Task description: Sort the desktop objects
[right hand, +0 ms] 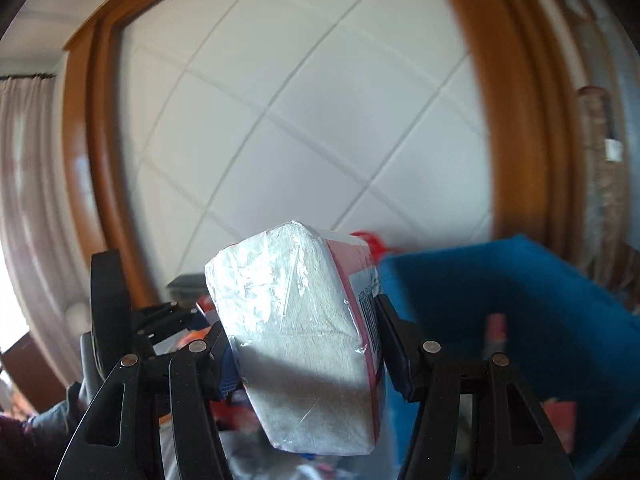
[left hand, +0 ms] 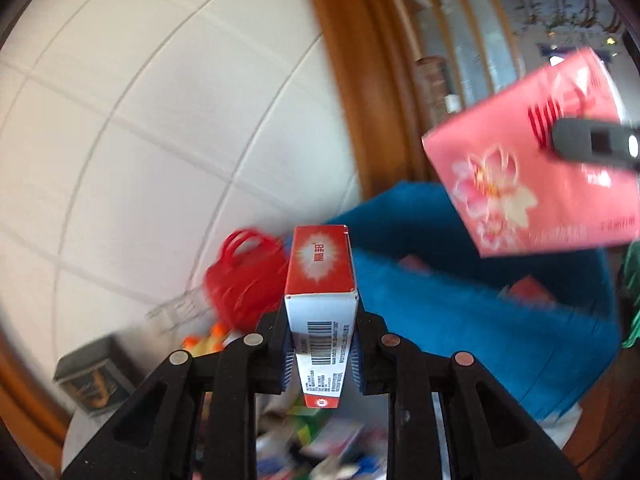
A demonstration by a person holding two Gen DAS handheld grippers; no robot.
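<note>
My left gripper (left hand: 320, 354) is shut on a narrow red and white box (left hand: 322, 280) with a barcode, held up in the air and pointing away from me. My right gripper (right hand: 306, 344) is shut on a pink tissue pack (right hand: 304, 340) wrapped in clear plastic, its white end facing the camera. In the left wrist view that same tissue pack (left hand: 532, 176), pink with a flower print, hangs at the upper right with a grey finger (left hand: 592, 142) of the right gripper on it. A blue bin (left hand: 460, 300) stands beyond and below both grippers.
A red basket (left hand: 244, 280) with handles stands left of the blue bin (right hand: 532, 312). A dark tin (left hand: 90, 376) sits at the lower left, and mixed small packets (left hand: 320, 440) lie blurred under the left gripper. Behind are a white tiled wall (left hand: 160, 120) and a wooden frame (left hand: 344, 80).
</note>
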